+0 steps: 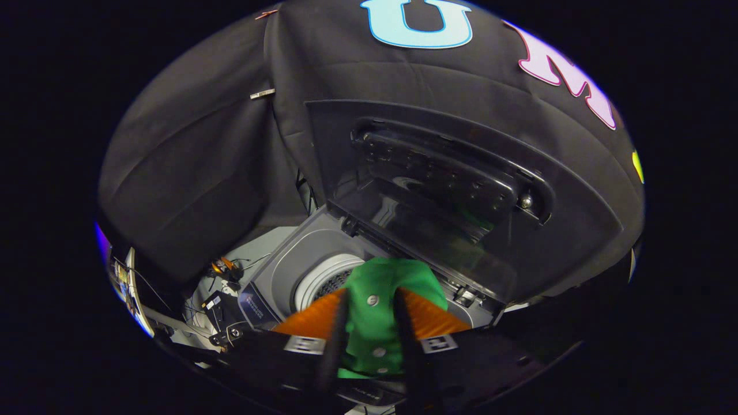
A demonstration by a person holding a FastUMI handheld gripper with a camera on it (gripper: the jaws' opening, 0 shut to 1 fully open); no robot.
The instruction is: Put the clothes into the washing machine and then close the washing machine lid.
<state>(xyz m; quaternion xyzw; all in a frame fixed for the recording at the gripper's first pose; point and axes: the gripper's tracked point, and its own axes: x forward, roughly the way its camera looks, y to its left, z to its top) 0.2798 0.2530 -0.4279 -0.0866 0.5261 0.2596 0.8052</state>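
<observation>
A green buttoned garment (385, 288) hangs between my fingers, and my gripper (370, 298) is shut on it. It is held above the round drum opening (324, 279) of a grey top-loading washing machine (277, 271), just beyond the fingertips. The machine's dark see-through lid (438, 190) stands raised upright behind the opening, with its handle recess facing me. The garment covers the right part of the drum.
Black cloth walls stand behind and to the left of the machine. On the floor left of the washer lie cables, small devices (226, 270) and a flat panel (131, 288). The washer's front control strip (253, 306) is near my left finger.
</observation>
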